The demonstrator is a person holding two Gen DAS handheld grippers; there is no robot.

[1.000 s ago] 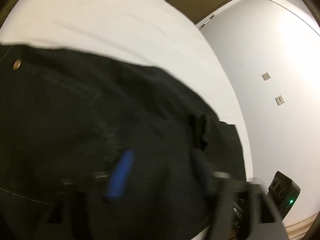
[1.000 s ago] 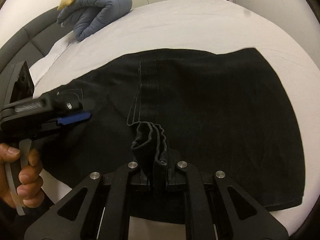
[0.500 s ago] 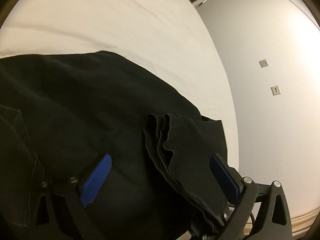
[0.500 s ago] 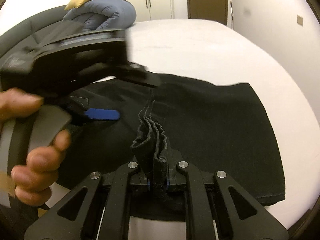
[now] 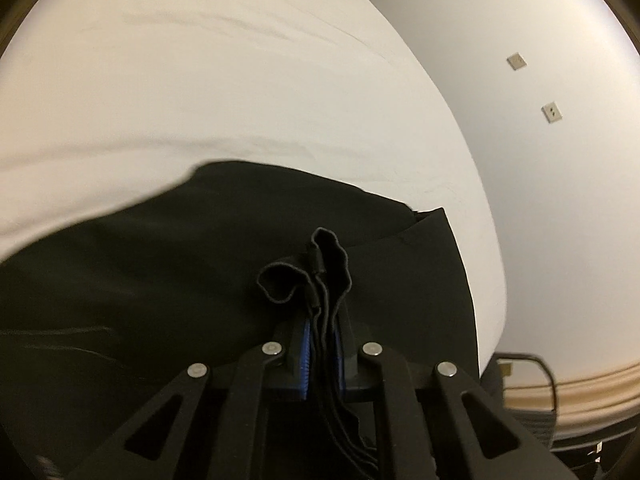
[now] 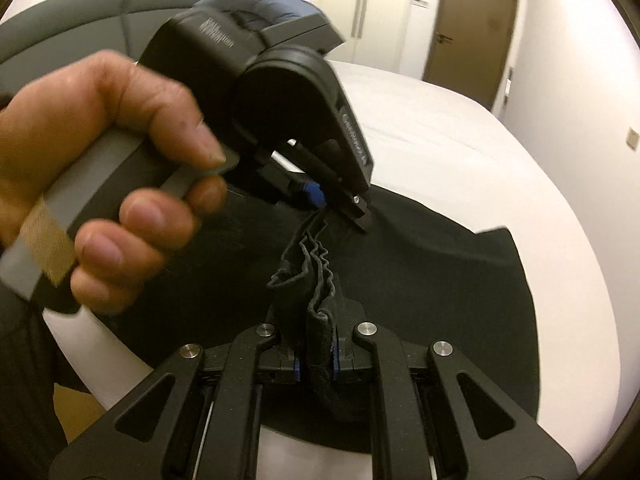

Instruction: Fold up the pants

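Pants [image 5: 168, 280], black, lie spread on a white bed [image 5: 224, 92] and are gripped at two points along a bunched edge. Left gripper [image 5: 322, 344]: its jaws have just been closing and now stand narrow, the blue pads [image 5: 306, 350] pressed on several gathered layers of the fabric, which stand up in a crumpled fold just above the fingertips. Right gripper [image 6: 316, 360]: jaws narrow, clamped on a thick pleated wad of the same edge, the cloth rising in ridges between the fingers. In the right wrist view the left gripper [image 6: 320, 204] appears just beyond that wad, tilted downward, its tip meeting the same ridge of fabric; a bare hand [image 6: 100, 176] holds its grey handle. Outward, the rest of the garment lies flat toward the far right of the mattress. A dark padded headboard [image 6: 60, 40] and a blue pillow [image 6: 260, 8] sit at the bed's far left; a brown door [image 6: 472, 24] stands in the white wall beyond.
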